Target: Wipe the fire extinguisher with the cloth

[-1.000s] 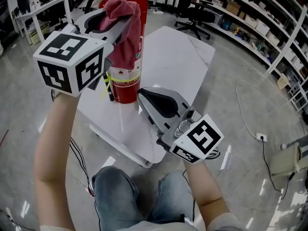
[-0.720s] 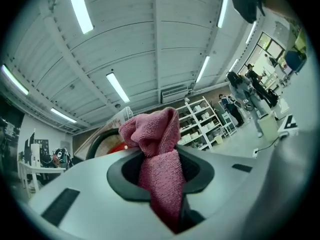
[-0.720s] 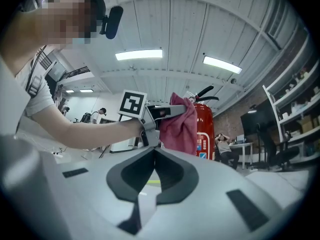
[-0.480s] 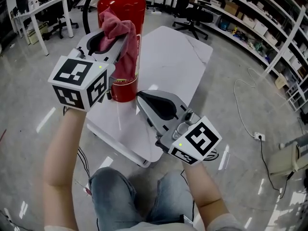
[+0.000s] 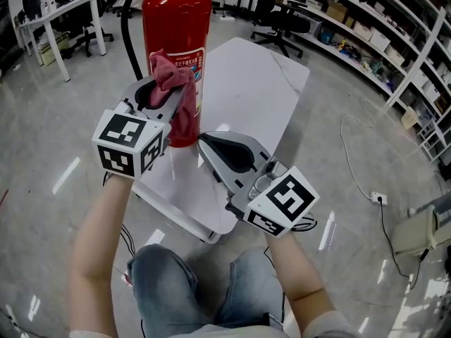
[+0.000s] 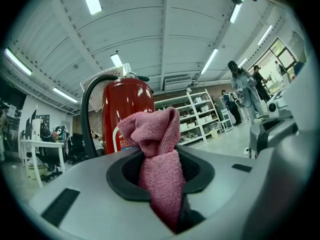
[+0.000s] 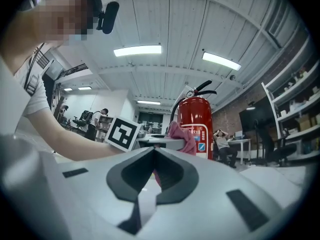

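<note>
There is one red fire extinguisher (image 5: 176, 27), fitted with one black hose (image 5: 128, 37), and one pink cloth (image 5: 185, 115). Two tools are in view, the left tool (image 5: 179, 91) and the right tool (image 5: 204, 144). Each carries one marker cube, which makes two: the left cube (image 5: 130, 145) and the right cube (image 5: 283, 204). One white desk (image 5: 261, 83) bears the extinguisher. Two forearms show, the left forearm (image 5: 91, 238) and the right forearm (image 5: 303, 277). One white cable (image 5: 358, 166) lies on the floor.
</note>
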A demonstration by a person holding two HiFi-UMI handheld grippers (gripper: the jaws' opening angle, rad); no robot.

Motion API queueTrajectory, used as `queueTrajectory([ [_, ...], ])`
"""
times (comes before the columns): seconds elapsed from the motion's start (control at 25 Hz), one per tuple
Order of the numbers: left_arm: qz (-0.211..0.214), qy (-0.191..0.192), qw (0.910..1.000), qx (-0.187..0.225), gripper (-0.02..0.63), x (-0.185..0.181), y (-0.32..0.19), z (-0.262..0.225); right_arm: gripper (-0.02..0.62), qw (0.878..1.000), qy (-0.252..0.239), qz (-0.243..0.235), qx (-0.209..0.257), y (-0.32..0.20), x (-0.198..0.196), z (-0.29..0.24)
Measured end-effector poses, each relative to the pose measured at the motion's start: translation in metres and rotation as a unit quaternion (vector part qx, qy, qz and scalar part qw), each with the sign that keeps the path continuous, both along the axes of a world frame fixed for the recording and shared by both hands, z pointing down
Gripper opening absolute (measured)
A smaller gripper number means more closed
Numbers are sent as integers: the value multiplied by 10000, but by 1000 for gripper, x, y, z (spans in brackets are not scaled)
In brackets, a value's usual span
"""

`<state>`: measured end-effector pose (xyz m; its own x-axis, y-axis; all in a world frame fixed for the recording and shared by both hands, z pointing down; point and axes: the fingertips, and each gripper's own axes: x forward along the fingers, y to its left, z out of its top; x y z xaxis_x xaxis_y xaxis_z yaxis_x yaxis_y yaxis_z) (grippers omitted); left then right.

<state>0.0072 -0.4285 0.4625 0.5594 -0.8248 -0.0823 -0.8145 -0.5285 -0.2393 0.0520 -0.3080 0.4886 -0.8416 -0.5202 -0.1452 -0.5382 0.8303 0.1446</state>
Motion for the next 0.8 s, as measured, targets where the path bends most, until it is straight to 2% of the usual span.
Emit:
queueTrajectory([
  [0.2, 49, -288, 9995, -127, 114, -3, -5, 7, 9, 10000, 7, 71, -1, -13, 7, -6],
  [0.32, 21, -378, 9992, 159, 114, -11, -9, -28, 9, 9999, -10, 152, 52, -24, 10, -17],
  [0.48, -19, -222, 9978, 625, 115, -21, -6, -90, 9, 9998, -23, 164, 110, -28, 12, -25],
  [0.6, 30, -140, 9972, 730, 115, -24, -3, -114, 9, 9997, -36, 156, 173, -29, 12, -29],
  [0.68, 99, -134, 9976, 667, 115, -25, -2, -105, 9, 9996, -46, 161, 206, -29, 11, -30],
  [0.8, 178, -33, 9992, 352, 114, -25, -5, -66, 11, 9997, -43, 164, 191, -30, 13, -28],
])
